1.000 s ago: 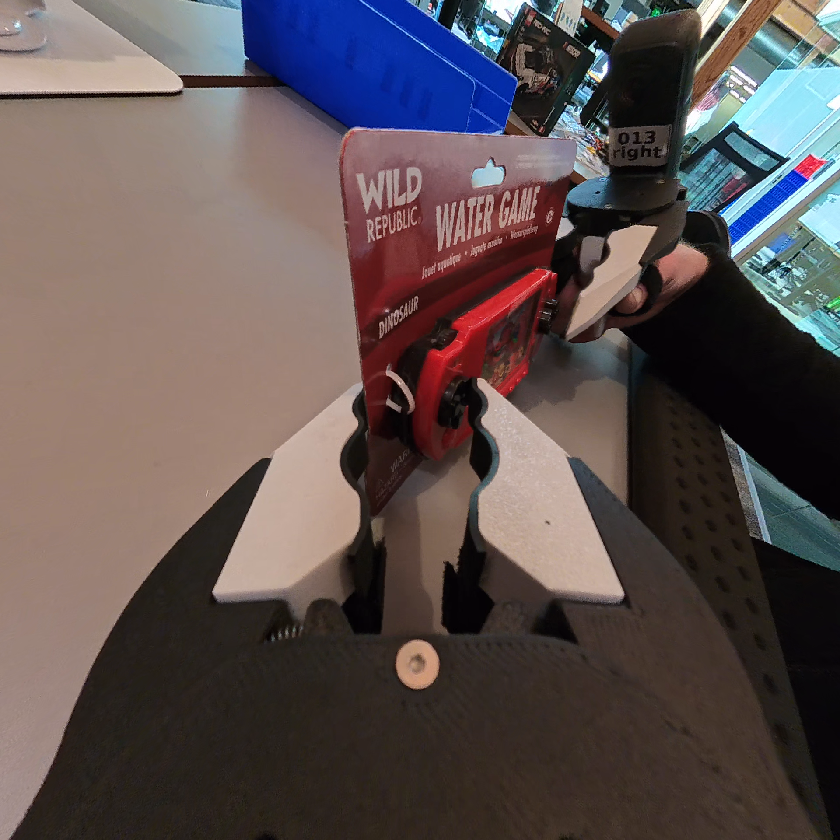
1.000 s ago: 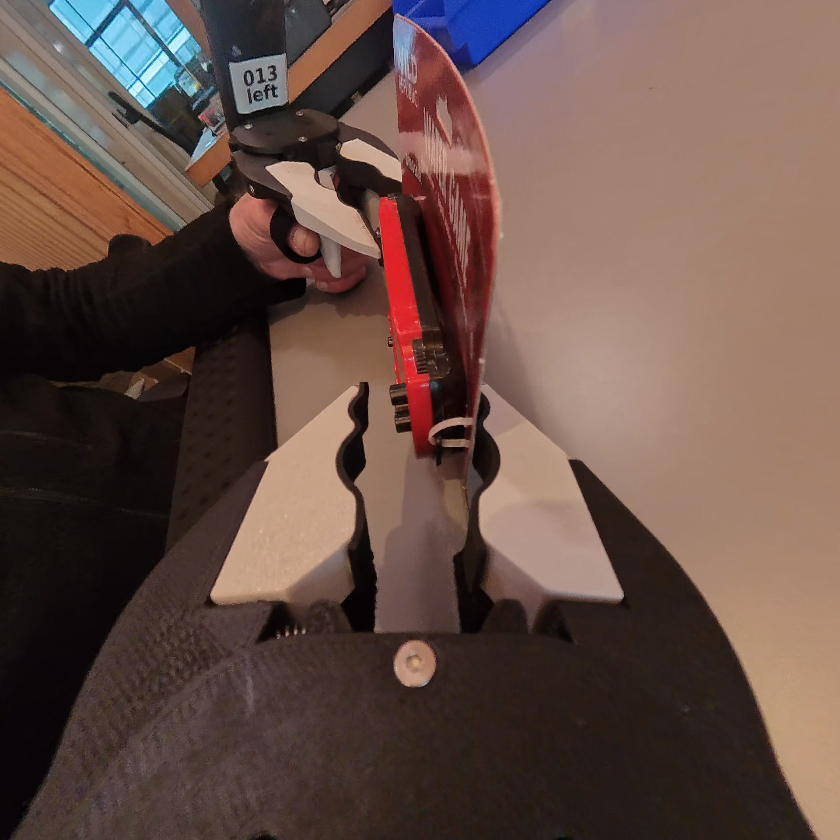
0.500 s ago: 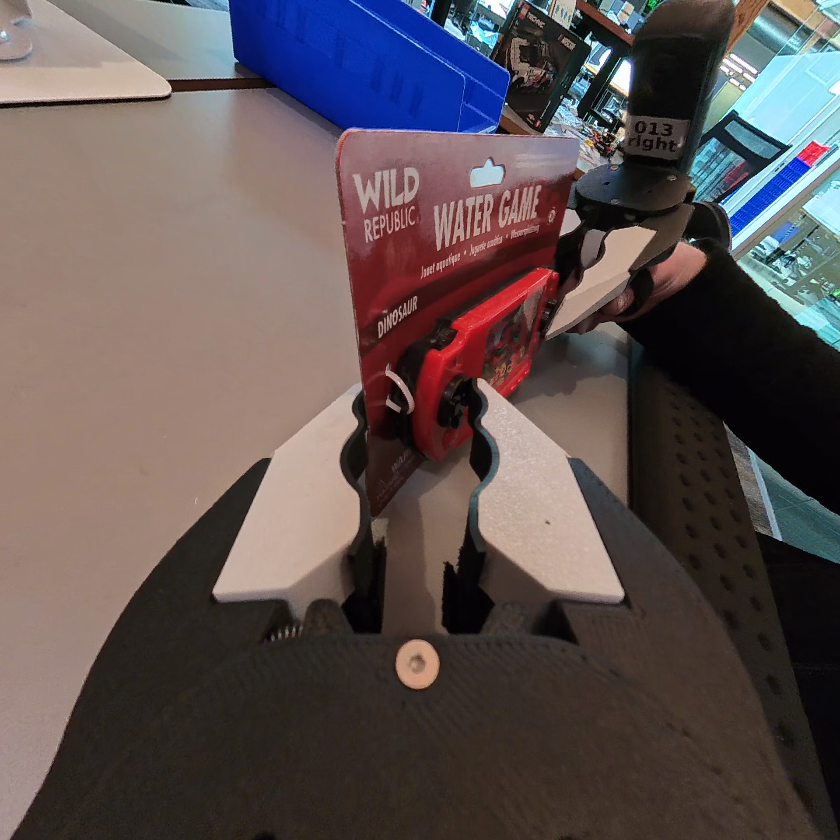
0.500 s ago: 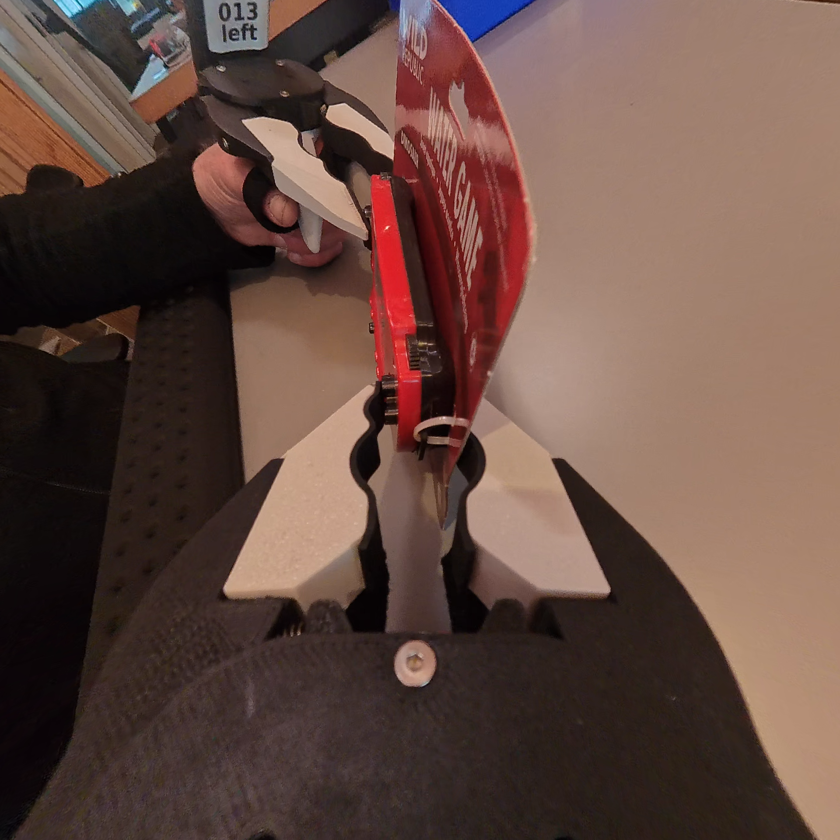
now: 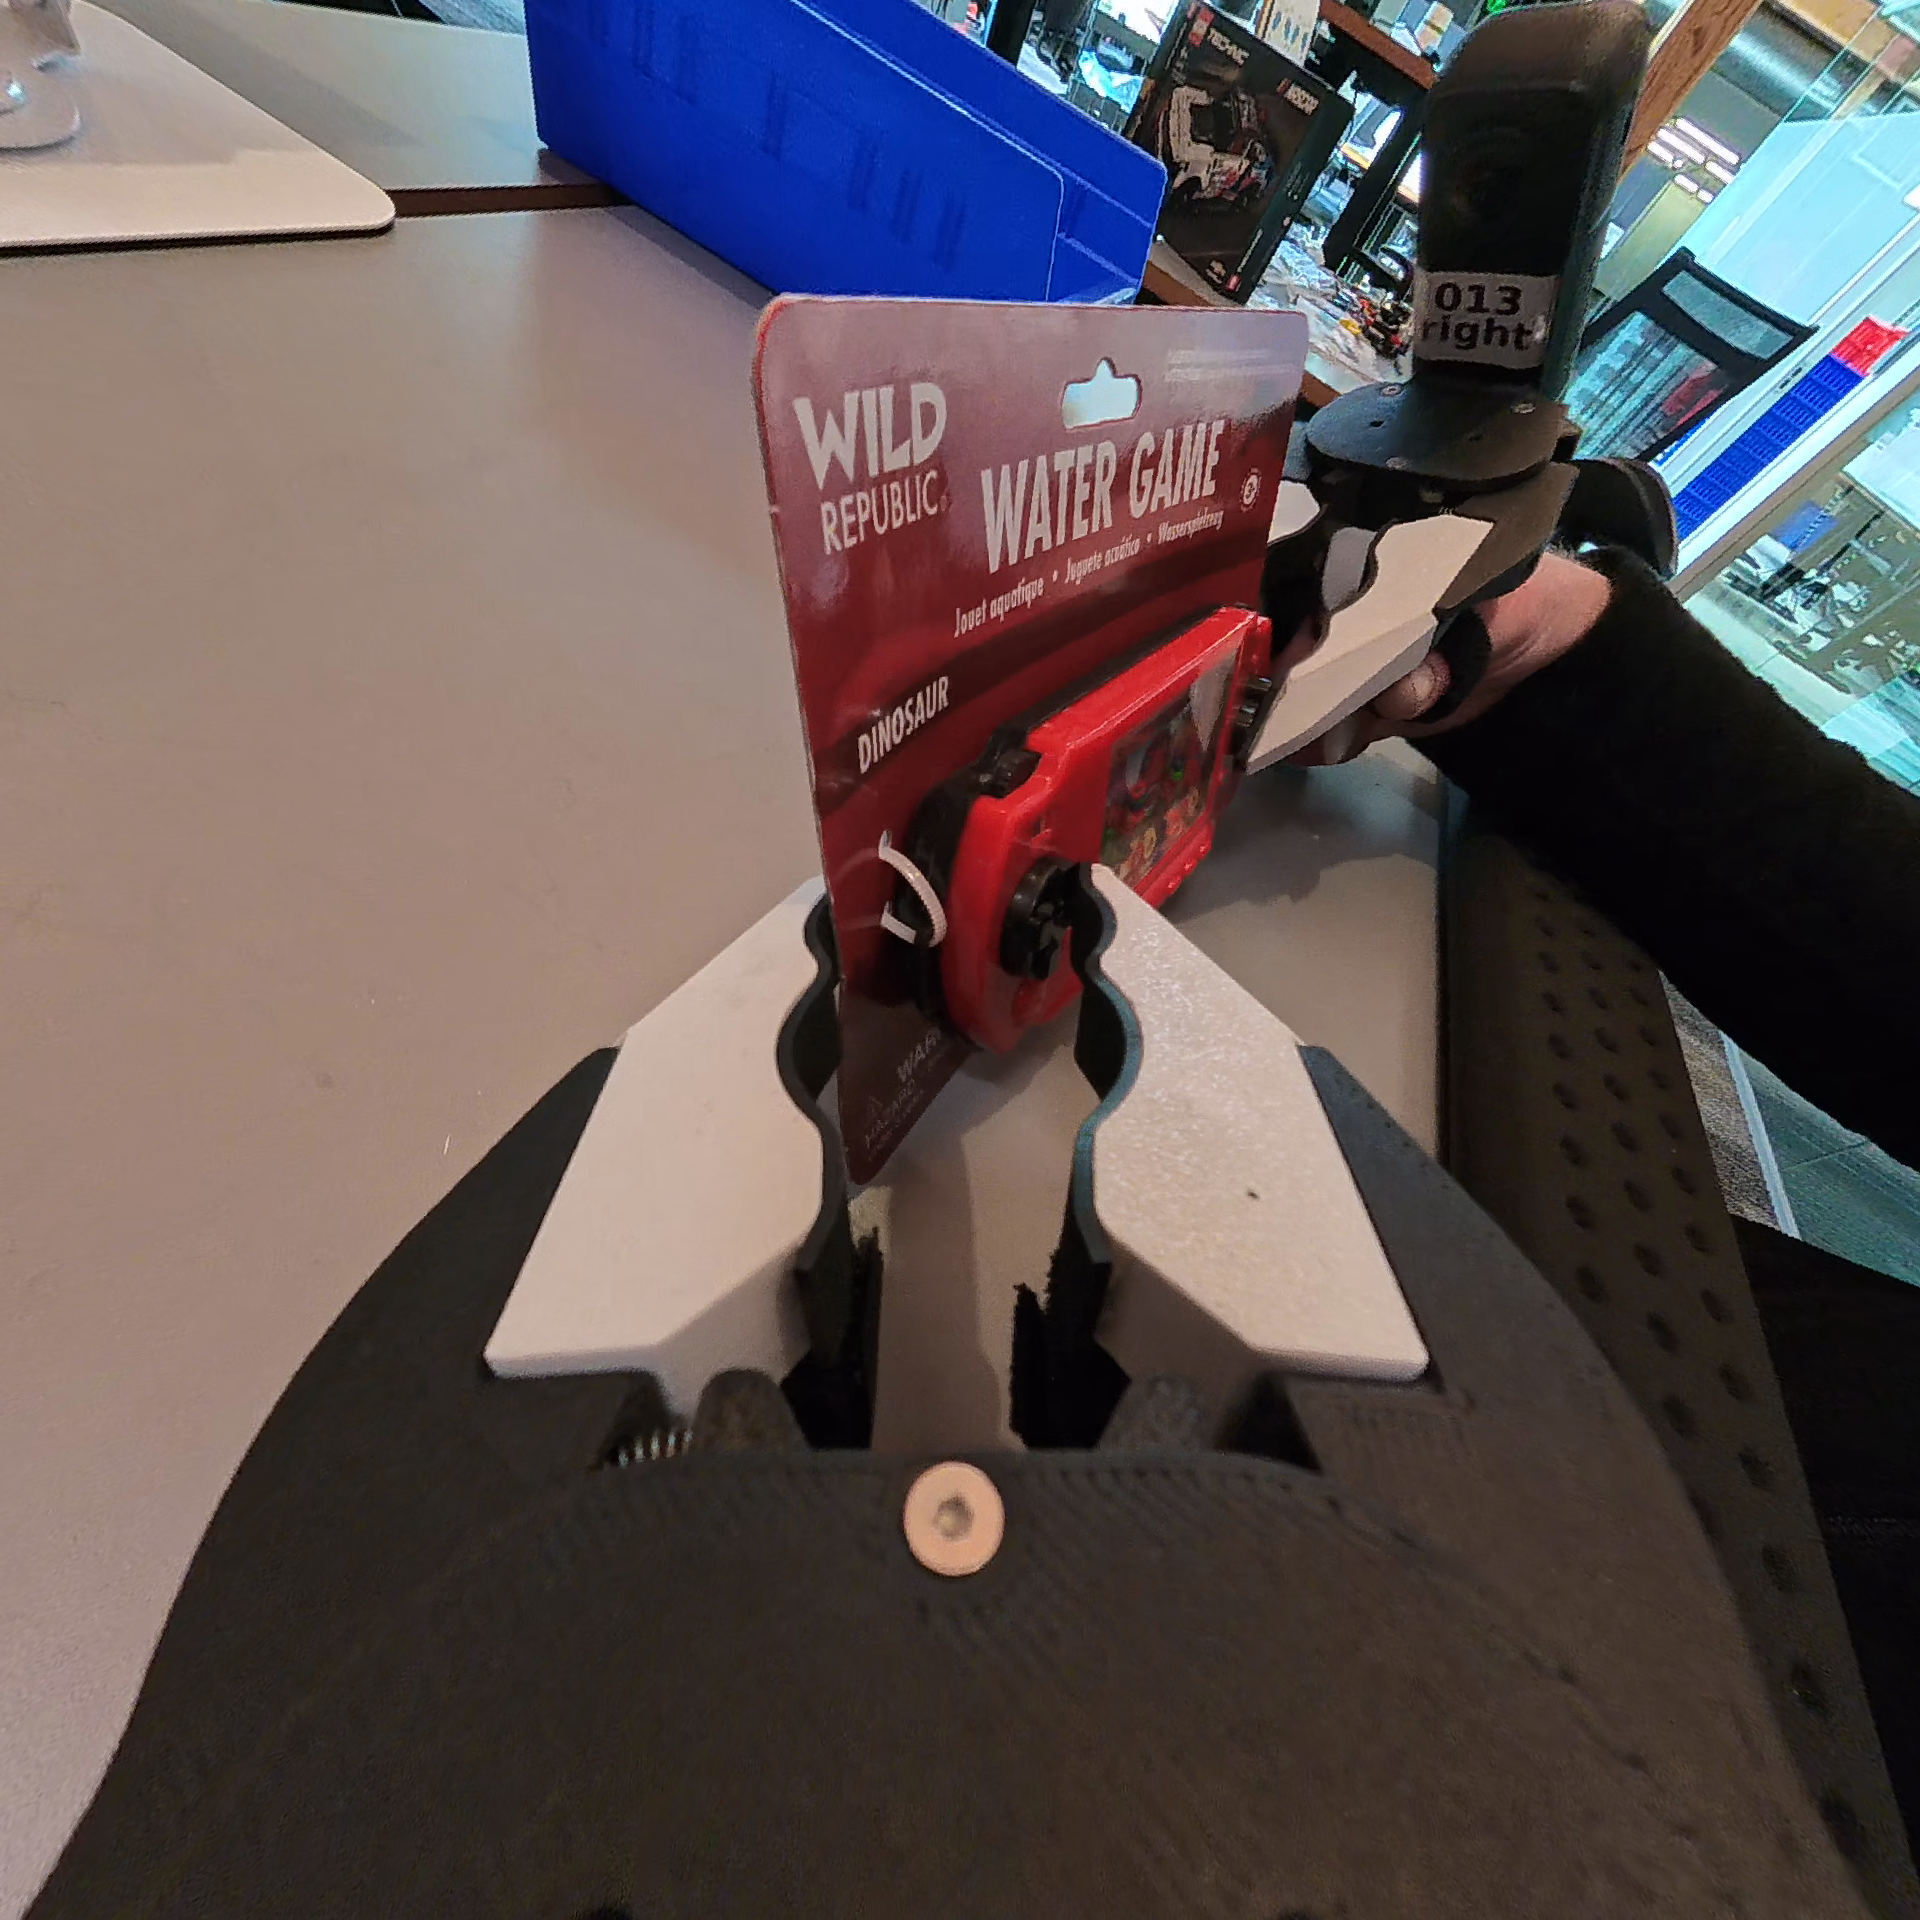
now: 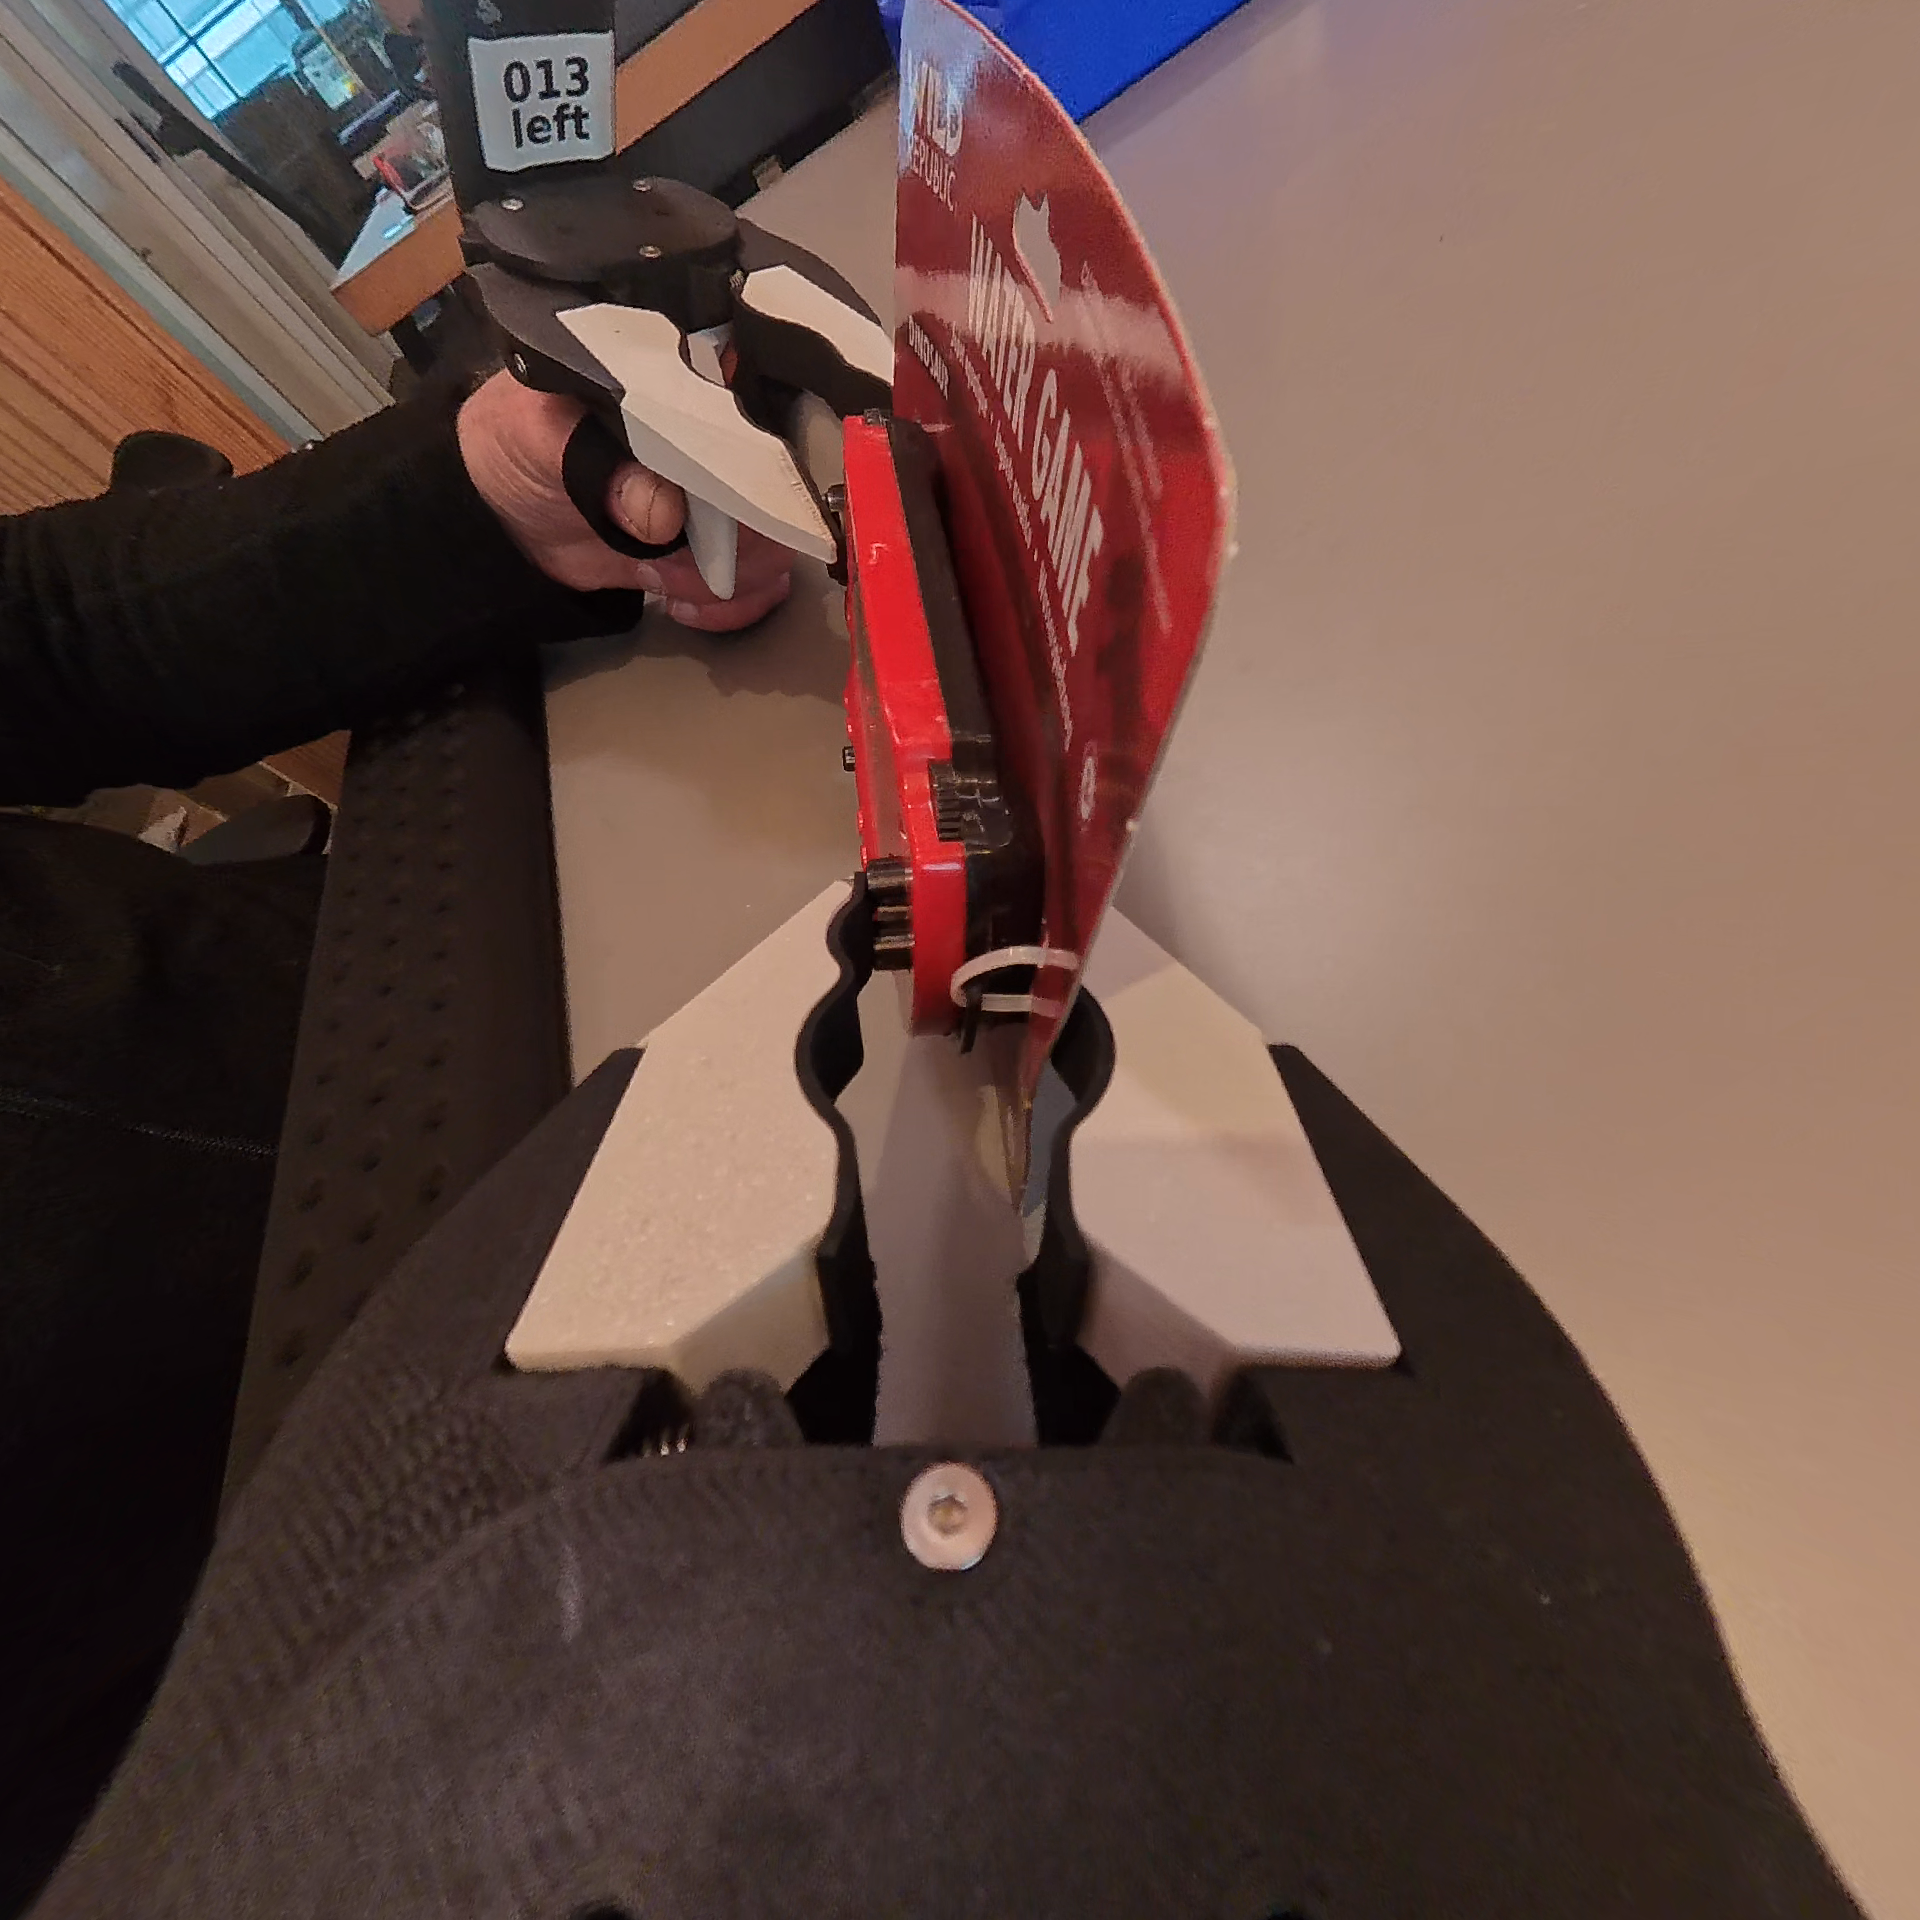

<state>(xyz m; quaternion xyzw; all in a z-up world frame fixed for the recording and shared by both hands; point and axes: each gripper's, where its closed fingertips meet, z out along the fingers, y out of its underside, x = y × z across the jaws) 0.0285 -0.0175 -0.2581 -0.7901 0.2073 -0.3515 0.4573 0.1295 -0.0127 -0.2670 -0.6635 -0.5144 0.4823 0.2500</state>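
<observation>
A red handheld water toy point(image 5: 1101, 810) is tied with white zip ties to a dark red backing card point(image 5: 1039, 499), which stands upright on its long edge on the grey table point(image 5: 364, 727). My left gripper point(image 5: 956, 914) is shut on one end, one finger behind the card and the other on the toy's black knob. My right gripper point(image 6: 977, 966) is shut on the other end of the toy point(image 6: 894, 675), with the card point(image 6: 1091, 468) bowing between us. Each gripper shows far off in the other's view: right gripper point(image 5: 1340, 665), left gripper point(image 6: 769, 447), both held by hands in black sleeves.
A blue bin point(image 5: 831, 156) stands behind the card. A white mat point(image 5: 208, 187) lies at the far left and a dark printed box point(image 5: 1236, 135) at the back. A black perforated pad point(image 5: 1558, 1039) runs along the table's near edge, also in the right wrist view point(image 6: 416, 935).
My right gripper has moved in and closed its fingers on the near end of the toy and card. My left gripper has kept its hold in the same place.
</observation>
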